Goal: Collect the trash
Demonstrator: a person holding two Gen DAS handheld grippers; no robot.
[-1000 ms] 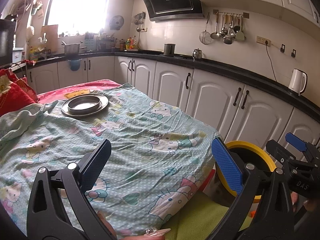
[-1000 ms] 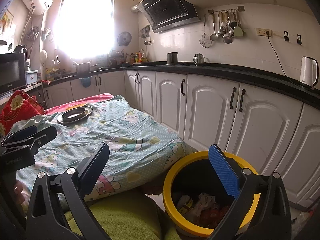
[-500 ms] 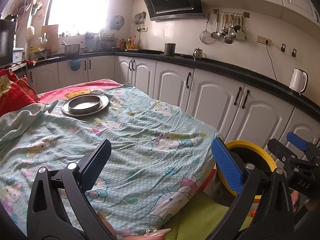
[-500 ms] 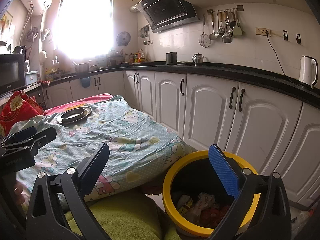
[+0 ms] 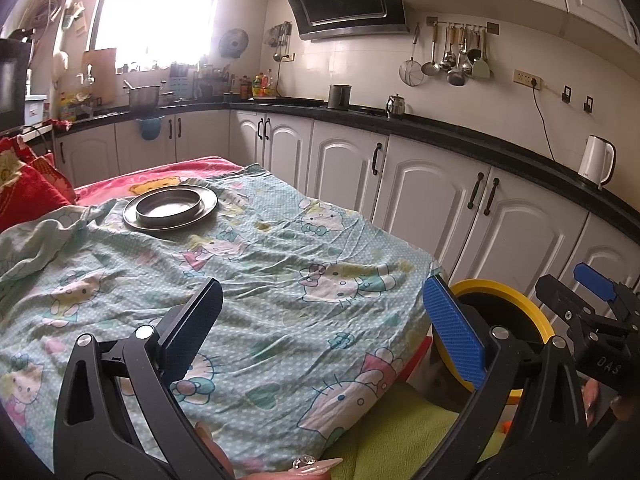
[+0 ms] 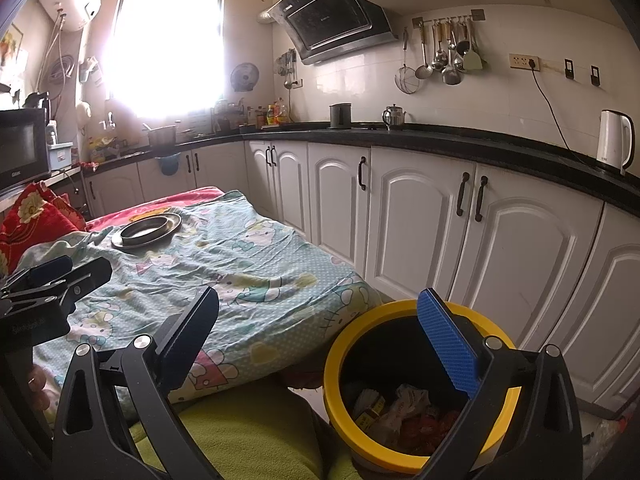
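A yellow-rimmed trash bin (image 6: 344, 344) stands on the floor beside the table and holds several pieces of crumpled trash (image 6: 404, 408). The bin also shows in the left wrist view (image 5: 516, 300). My right gripper (image 6: 320, 328) is open and empty, above the bin's near side. My left gripper (image 5: 324, 316) is open and empty, above the near part of the cartoon-print cloth (image 5: 256, 280) on the table. No loose trash shows on the cloth.
A metal plate with a round tin (image 5: 170, 206) sits at the table's far end. A red cushion (image 5: 24, 188) lies at the far left. White cabinets (image 6: 420, 220) under a black counter run along the right. A green cloth (image 6: 248, 432) is at the near edge.
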